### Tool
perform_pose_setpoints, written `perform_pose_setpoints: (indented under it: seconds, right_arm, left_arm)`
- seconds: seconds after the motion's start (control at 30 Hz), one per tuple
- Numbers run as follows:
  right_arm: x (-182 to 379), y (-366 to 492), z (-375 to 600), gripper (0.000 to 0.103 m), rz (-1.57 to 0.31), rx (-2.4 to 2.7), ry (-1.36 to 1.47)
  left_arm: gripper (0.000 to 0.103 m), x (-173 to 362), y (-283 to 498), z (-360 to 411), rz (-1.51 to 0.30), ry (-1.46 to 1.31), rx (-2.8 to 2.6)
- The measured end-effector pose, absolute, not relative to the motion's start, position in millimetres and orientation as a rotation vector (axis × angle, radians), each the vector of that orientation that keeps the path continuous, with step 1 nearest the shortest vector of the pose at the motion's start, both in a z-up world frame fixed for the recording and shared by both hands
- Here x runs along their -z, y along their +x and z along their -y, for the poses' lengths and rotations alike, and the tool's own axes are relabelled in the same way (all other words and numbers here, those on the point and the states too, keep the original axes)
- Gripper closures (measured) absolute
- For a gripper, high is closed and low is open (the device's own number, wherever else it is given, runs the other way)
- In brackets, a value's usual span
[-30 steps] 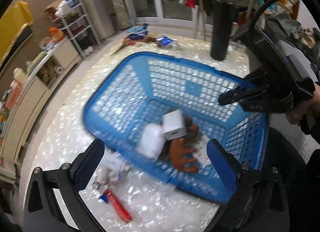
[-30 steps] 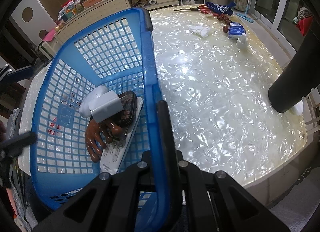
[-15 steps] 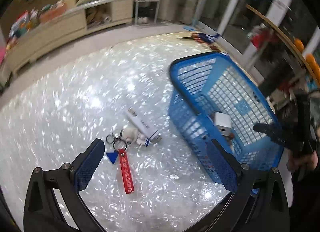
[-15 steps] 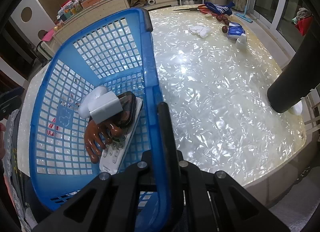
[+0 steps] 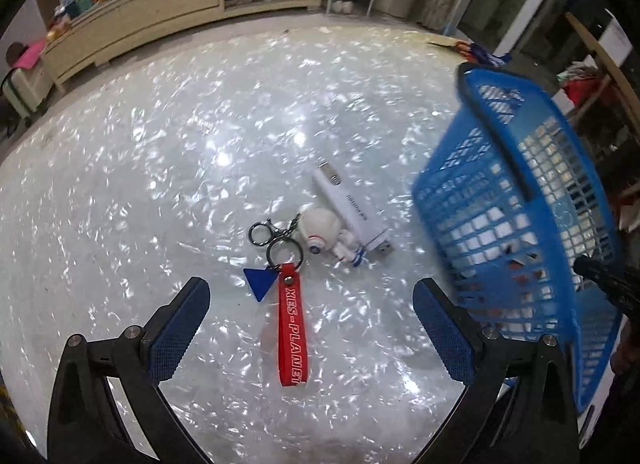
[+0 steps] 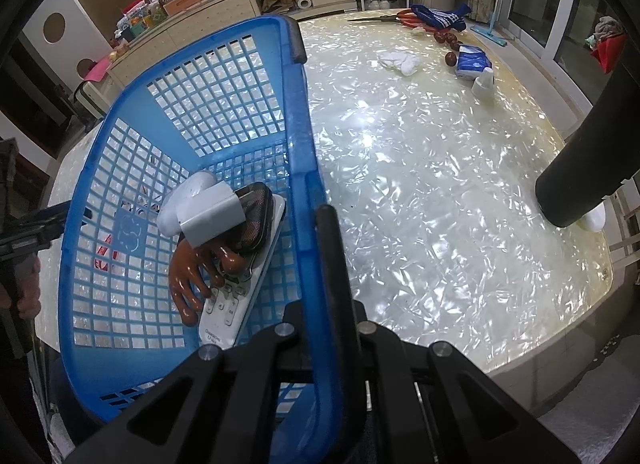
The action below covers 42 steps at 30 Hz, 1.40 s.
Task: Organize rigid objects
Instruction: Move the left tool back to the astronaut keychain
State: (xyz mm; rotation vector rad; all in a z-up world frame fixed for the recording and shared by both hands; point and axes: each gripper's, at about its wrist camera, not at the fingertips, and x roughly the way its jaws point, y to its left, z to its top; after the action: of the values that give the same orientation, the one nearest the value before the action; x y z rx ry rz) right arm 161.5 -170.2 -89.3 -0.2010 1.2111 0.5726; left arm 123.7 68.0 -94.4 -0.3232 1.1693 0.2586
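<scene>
Two hand-held grippers work over one pearly counter (image 5: 160,152). Biggest of the task's things is the blue basket (image 6: 224,112), the landmark here: the right hand-held gripper (image 6: 326,264) is clamped tight on its near rim. Inside the basket lie a white remote (image 6: 236,296), a dark patterned case (image 6: 252,220) on top of it, a brown claw-shaped clip (image 6: 188,276) and a white charger block (image 6: 208,216) against a white rounded case (image 6: 188,192).

Just outside the basket's wall, on the counter, rest a white USB stick (image 5: 352,208) and, touching it, a keychain: a small astronaut figure (image 5: 324,232), metal rings (image 5: 276,244), a blue triangle tag (image 5: 260,280) and a red strap (image 5: 292,328). The left hand-held gripper (image 5: 308,328) hangs above them with jaws spread wide, holding nothing.

Judging by looks, the keychain is light but floppy; the strap and rings would dangle, so pinching the hard astronaut body seems safest. The USB stick is stiff, smooth and probably slippery, best gripped across its long flat sides.
</scene>
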Motion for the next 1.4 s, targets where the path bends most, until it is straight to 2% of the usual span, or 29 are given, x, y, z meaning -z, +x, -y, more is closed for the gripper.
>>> perform_pose_setpoints:
  seconds: [0.4, 0.67, 0.77, 1.27, 1.4]
  right_arm:
    - [90, 163, 173, 0.1, -1.213, -0.588, -0.194]
    - [90, 163, 173, 0.1, -1.212, -0.589, -0.193]
    - [90, 163, 172, 0.1, -1.213, -0.594, -0.191]
    - [91, 164, 174, 0.099, -1.212, -0.61, -0.19]
    - [91, 164, 174, 0.099, -1.212, -0.611, -0.193]
  left_arm:
    - [0.001, 125, 128, -94, -1.215, -0.371, -0.317]
    - [0.001, 134, 142, -92, -1.215, -0.396, -0.35]
    - [0.005, 140, 149, -94, -1.224, -0.406, -0.378]
    - [0.005, 156, 178, -89, -1.247, -0.432, -0.44]
    - [0.011, 159, 186, -87, -1.253, -0.42, -0.447]
